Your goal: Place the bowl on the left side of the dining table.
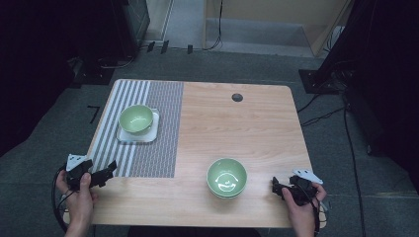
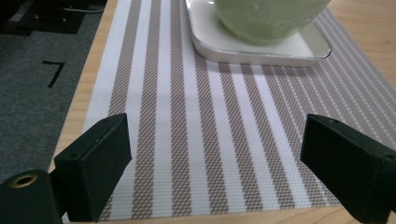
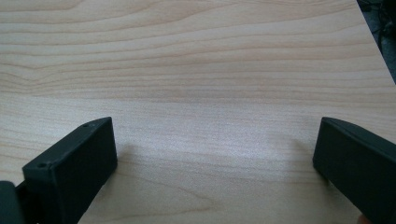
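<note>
Start of work judged: nothing gripped. Left gripper held at near left edge over striped mat, jaws spread wide, empty. Right gripper held at near right, jaws spread wide, empty, just right of near bowl. Far bowl seated on white dish on mat. Next move judged: right gripper to be closed on near bowl's rim.

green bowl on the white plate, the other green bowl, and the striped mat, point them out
green bowl on the white plate (image 1: pixel 135 118), high view, inside of the bowl
other green bowl (image 1: pixel 227 177), high view, inside, near the table's front edge
striped mat (image 2: pixel 196 154), left gripper view, bare stripes between the jaws
</note>
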The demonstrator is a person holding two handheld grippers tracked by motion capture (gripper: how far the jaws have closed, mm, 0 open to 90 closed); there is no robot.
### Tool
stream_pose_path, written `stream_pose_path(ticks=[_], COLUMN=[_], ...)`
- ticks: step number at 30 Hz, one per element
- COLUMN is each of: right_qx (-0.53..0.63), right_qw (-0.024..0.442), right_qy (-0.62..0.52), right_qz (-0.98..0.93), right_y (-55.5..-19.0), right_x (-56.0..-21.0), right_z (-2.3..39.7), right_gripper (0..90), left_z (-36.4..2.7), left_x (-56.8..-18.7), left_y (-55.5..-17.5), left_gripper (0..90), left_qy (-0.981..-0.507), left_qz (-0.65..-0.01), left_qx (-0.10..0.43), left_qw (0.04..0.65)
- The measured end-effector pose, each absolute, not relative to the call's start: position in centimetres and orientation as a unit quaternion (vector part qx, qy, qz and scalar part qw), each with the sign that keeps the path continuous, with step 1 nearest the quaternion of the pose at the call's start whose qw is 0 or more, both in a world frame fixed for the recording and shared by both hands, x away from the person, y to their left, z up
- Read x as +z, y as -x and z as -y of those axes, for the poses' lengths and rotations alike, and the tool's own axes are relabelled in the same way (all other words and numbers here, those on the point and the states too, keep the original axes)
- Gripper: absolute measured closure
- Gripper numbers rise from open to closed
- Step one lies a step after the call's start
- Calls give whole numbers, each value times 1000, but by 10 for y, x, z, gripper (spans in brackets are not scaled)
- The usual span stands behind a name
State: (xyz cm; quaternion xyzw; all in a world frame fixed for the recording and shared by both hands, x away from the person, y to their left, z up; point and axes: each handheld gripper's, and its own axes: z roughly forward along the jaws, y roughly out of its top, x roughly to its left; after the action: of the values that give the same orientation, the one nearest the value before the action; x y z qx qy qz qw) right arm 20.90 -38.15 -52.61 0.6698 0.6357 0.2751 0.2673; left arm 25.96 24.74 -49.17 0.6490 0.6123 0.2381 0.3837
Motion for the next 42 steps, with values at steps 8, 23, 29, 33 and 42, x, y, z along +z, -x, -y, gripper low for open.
stream_pose_path(ticks=[8, 23, 29, 33, 42], right_qx=[275, 274, 274, 274, 274], right_qw=[267, 268, 269, 269, 269], right_qy=[-670, -672, -671, -671, -670], right_qz=[-635, -634, -634, -634, -635], right_y=[-209, -208, -209, -209, -209], right_x=[-526, -526, -526, -526, -526], right_z=[381, 381, 381, 381, 381], right_gripper=[0, 0, 0, 0, 0], left_z=[-262, -249, -253, -253, -253], left_x=[-504, -516, -518, -518, -518], left_y=[-254, -248, -250, -250, -250], left_gripper=[82, 82, 82, 80, 80], left_qy=[-656, -701, -702, -707, -706], left_qz=[-621, -587, -592, -586, -587], left_qx=[241, 283, 259, 256, 256], left_qw=[355, 290, 300, 302, 303])
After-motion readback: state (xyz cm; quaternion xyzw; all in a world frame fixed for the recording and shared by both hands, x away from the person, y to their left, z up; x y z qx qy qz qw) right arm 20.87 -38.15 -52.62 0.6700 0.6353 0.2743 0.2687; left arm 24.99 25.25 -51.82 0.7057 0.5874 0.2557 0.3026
